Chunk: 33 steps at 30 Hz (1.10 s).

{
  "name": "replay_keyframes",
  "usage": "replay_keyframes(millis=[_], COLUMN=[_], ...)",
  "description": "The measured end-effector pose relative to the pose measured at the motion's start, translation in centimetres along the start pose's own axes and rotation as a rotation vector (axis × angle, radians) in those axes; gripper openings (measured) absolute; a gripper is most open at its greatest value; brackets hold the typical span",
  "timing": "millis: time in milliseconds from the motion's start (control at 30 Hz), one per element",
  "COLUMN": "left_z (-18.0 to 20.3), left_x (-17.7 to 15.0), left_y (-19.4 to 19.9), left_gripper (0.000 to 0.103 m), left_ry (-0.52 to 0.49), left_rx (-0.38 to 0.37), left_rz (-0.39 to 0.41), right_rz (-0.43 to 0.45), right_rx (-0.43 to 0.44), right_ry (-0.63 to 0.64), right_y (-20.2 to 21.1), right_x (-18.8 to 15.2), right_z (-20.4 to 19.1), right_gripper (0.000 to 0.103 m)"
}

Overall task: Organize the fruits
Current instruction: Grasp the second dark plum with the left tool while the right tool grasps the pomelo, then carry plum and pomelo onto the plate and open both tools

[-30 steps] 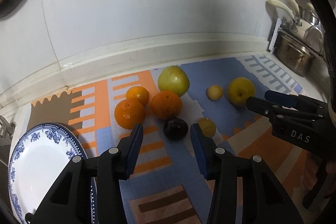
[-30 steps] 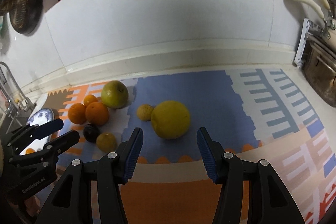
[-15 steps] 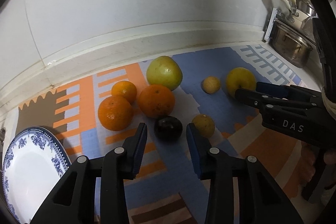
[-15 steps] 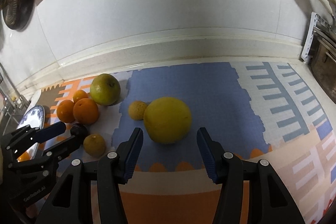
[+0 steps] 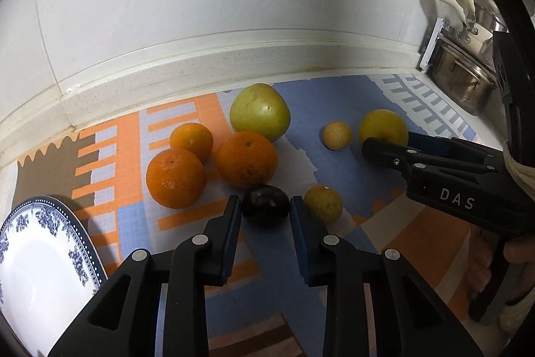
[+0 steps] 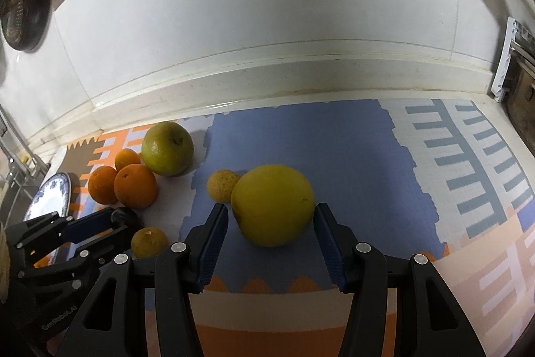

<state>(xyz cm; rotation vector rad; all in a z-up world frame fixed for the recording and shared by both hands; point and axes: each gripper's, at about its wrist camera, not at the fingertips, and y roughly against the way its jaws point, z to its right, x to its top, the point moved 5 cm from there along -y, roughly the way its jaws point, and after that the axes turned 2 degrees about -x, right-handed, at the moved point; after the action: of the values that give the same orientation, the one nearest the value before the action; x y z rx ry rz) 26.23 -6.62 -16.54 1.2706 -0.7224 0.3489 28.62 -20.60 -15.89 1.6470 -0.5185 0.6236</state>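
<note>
The left tool (image 5: 265, 209) is clamped on the dark plum (image 5: 265, 205) on the surface's mat (image 5: 334, 169); the right tool (image 6: 271, 219) stands open around the yellow fruit (image 6: 272, 203). Next likely lifts the plum to the plate (image 5: 30, 253).

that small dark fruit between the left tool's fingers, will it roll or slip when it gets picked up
The dark fruit looks round and glossy, so it could slip or squirt out between the closing pads of the left tool. If nudged, it would probably roll into the orange or the small yellowish fruit close beside it.
</note>
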Motion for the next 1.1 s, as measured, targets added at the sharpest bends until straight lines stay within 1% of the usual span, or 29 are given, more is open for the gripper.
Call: replay_keyframes(millis=[133, 167, 200, 400, 700, 900, 1100], left_z=[0.0, 0.1, 0.0, -0.1, 0.1, 0.1, -0.3], left_x=[0.1, 0.1, 0.2, 0.3, 0.4, 0.9, 1.0], left_y=[0.3, 0.5, 0.7, 1.6, 2.9, 4.9, 7.5], left_gripper=[0.029, 0.029, 0.029, 0.029, 0.029, 0.029, 0.029], left_ry=[0.003, 0.002, 0.001, 0.007, 0.016, 0.018, 0.029], left_rx=[0.003, 0.004, 0.006, 0.010, 0.008, 0.010, 0.030], left_rz=[0.014, 0.018, 0.025, 0.046, 0.072, 0.114, 0.166], right_rz=[0.011, 0.017, 0.031, 0.051, 0.095, 0.122, 0.159], right_rx=[0.004, 0.004, 0.004, 0.013, 0.021, 0.047, 0.086], right_ry=[-0.005, -0.004, 0.001, 0.041, 0.055, 0.067, 0.088], right_y=[0.0, 0.2, 0.5, 1.5, 3.5, 5.2, 7.2], right_x=[0.1, 0.1, 0.1, -0.3, -0.3, 0.0, 0.4], right_z=[0.1, 0.1, 0.1, -0.9, -1.6, -2.6, -4.2], right_gripper=[0.050, 0.046, 0.045, 0.044, 0.043, 0.043, 0.043])
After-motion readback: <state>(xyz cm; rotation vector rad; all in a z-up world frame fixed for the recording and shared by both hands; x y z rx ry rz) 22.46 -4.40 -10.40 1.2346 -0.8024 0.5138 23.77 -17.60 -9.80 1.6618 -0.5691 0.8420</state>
